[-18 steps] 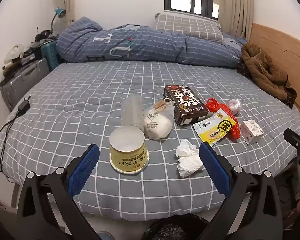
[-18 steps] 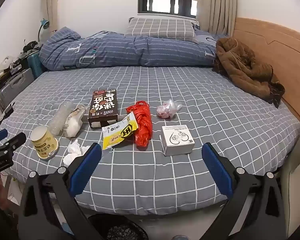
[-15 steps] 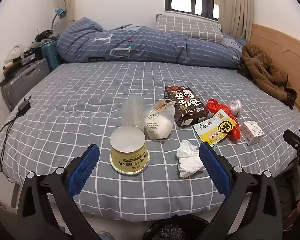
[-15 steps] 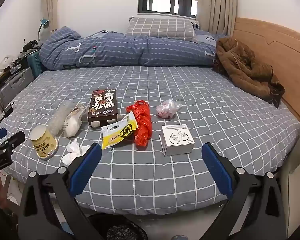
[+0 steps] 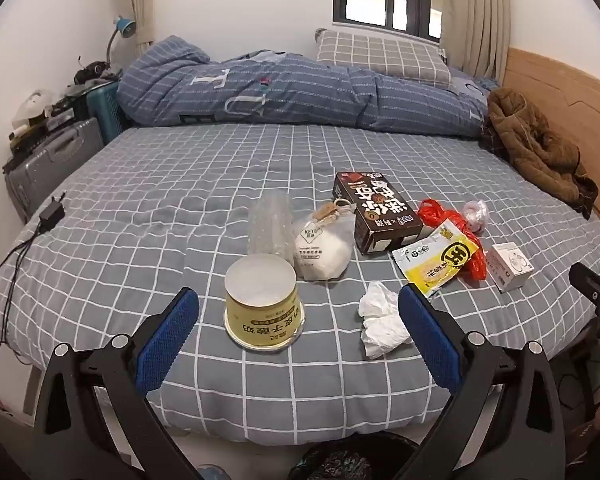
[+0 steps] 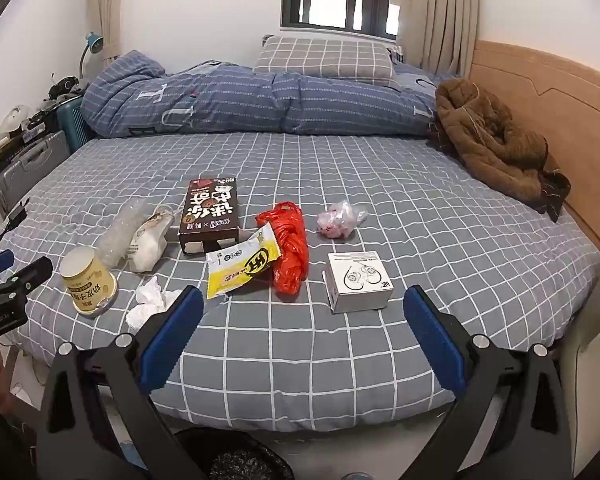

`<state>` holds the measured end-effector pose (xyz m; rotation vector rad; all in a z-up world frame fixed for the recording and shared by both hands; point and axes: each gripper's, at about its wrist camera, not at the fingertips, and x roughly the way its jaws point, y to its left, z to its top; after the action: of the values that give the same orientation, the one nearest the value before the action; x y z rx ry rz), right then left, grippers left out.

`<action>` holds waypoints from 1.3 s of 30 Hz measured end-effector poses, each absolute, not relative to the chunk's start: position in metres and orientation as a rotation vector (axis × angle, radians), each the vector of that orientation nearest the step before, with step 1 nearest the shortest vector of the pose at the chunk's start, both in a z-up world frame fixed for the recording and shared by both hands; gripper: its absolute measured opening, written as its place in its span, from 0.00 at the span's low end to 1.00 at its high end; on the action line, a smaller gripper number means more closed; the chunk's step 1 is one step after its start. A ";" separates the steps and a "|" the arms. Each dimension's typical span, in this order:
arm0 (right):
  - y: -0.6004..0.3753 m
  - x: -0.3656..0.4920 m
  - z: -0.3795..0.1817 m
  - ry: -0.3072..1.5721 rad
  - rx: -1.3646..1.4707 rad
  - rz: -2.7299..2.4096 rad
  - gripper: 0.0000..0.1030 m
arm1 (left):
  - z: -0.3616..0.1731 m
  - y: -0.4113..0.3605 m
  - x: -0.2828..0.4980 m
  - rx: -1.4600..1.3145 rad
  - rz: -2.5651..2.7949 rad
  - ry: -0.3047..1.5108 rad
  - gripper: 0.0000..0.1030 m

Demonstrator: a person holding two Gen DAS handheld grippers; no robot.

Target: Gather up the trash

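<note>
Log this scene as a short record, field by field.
surface: bed with grey checked sheet
left tool: open, empty, facing yellow cup
right tool: open, empty, near white box
other trash: crumpled tissue, brown carton, yellow wrapper, red bag
bin: black-lined, below bed edge

- The right claw (image 6: 298,310) hangs with its blue pads spread wide and nothing between them, over the near edge of the bed (image 6: 340,360).
- A white box (image 6: 358,286) lies just beyond the claw.
- A red bag (image 6: 288,250) touches a yellow packet (image 6: 242,268), with a brown carton (image 6: 210,214) behind.
- Crumpled tissue (image 6: 150,302) sits near a yellow cup (image 6: 88,282).
- The left claw (image 6: 10,280) shows at the left edge.
- A black bin (image 6: 232,458) stands below.
</note>
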<state>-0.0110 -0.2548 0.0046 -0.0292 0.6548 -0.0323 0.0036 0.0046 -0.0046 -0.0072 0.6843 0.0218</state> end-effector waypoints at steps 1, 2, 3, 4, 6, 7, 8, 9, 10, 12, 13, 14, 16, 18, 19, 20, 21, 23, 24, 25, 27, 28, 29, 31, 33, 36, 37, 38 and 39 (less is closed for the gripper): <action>-0.254 -0.011 0.005 0.655 -0.031 -0.033 0.93 | -0.004 0.005 0.004 -0.007 0.021 0.684 0.95; -0.255 -0.011 0.005 0.655 -0.029 -0.033 0.93 | -0.004 0.005 0.003 -0.007 0.021 0.684 0.95; -0.255 -0.011 0.005 0.653 -0.028 -0.035 0.93 | -0.004 0.005 0.003 -0.007 0.022 0.683 0.95; -0.255 -0.011 0.005 0.652 -0.027 -0.035 0.93 | -0.004 0.005 0.003 -0.007 0.023 0.683 0.95; -0.256 -0.011 0.005 0.652 -0.023 -0.034 0.93 | -0.005 0.005 0.003 -0.005 0.023 0.684 0.95; -0.256 -0.011 0.005 0.651 -0.025 -0.034 0.93 | -0.005 0.005 0.003 -0.003 0.023 0.683 0.95; -0.256 -0.011 0.005 0.651 -0.027 -0.036 0.93 | -0.005 0.005 0.003 0.000 0.023 0.684 0.95; -0.256 -0.010 0.005 0.651 -0.029 -0.037 0.93 | -0.005 0.005 0.003 0.004 0.024 0.685 0.95; -0.256 -0.010 0.005 0.651 -0.029 -0.037 0.93 | -0.005 0.005 0.003 0.005 0.022 0.684 0.95; -0.257 -0.010 0.005 0.650 -0.025 -0.039 0.93 | -0.006 0.005 0.003 0.003 0.021 0.685 0.95; -0.258 -0.009 0.005 0.650 -0.025 -0.039 0.93 | -0.006 0.005 0.003 0.003 0.020 0.685 0.95; -0.258 -0.010 0.004 0.649 -0.026 -0.041 0.93 | -0.006 0.005 0.003 0.005 0.020 0.686 0.95; -0.259 -0.009 0.003 0.650 -0.026 -0.041 0.93 | -0.007 0.005 0.003 0.005 0.017 0.686 0.95; -0.258 -0.009 0.003 0.650 -0.029 -0.043 0.93 | -0.007 0.004 0.003 0.010 0.011 0.681 0.95; -0.258 -0.009 0.003 0.651 -0.030 -0.045 0.93 | -0.008 0.003 0.004 0.016 0.013 0.681 0.95; -0.259 -0.008 0.002 0.653 -0.032 -0.046 0.93 | -0.008 0.002 0.005 0.019 0.014 0.684 0.95; -0.259 -0.007 0.000 0.656 -0.032 -0.047 0.93 | -0.009 0.001 0.007 0.017 0.013 0.690 0.95; -0.260 -0.006 -0.002 0.661 -0.031 -0.050 0.93 | -0.010 0.001 0.008 0.009 0.006 0.696 0.95; -0.260 -0.006 -0.002 0.661 -0.030 -0.051 0.93 | -0.010 0.000 0.009 0.011 0.005 0.698 0.95; -0.260 -0.006 -0.002 0.660 -0.031 -0.051 0.93 | -0.010 0.000 0.009 0.013 0.006 0.698 0.95; -0.261 -0.005 -0.002 0.656 -0.028 -0.052 0.93 | -0.011 0.001 0.010 0.011 0.014 0.697 0.95; -0.262 -0.005 -0.002 0.656 -0.026 -0.051 0.93 | -0.011 0.001 0.010 0.009 0.014 0.699 0.95; -0.262 -0.005 -0.003 0.655 -0.024 -0.052 0.93 | -0.012 0.002 0.010 0.007 0.014 0.702 0.95; -0.264 -0.005 -0.005 0.655 -0.021 -0.057 0.93 | -0.013 0.002 0.011 0.006 0.015 0.704 0.95; -0.264 -0.005 -0.005 0.655 -0.018 -0.059 0.93 | -0.013 0.002 0.010 0.007 0.011 0.704 0.95; -0.264 -0.005 -0.005 0.655 -0.018 -0.058 0.93 | -0.013 0.002 0.010 0.007 0.008 0.703 0.95; -0.264 -0.005 -0.005 0.655 -0.018 -0.057 0.93 | -0.012 0.003 0.011 0.006 0.007 0.704 0.95; -0.264 -0.005 -0.005 0.655 -0.019 -0.059 0.93 | -0.013 0.003 0.010 0.005 0.007 0.703 0.95; -0.264 -0.004 -0.005 0.656 -0.019 -0.059 0.93 | -0.013 0.002 0.010 0.005 0.008 0.703 0.95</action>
<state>-0.0043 -0.2641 -0.0052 -0.0186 0.6559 -0.0592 0.0104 0.0025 -0.0125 0.0054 0.7035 0.0079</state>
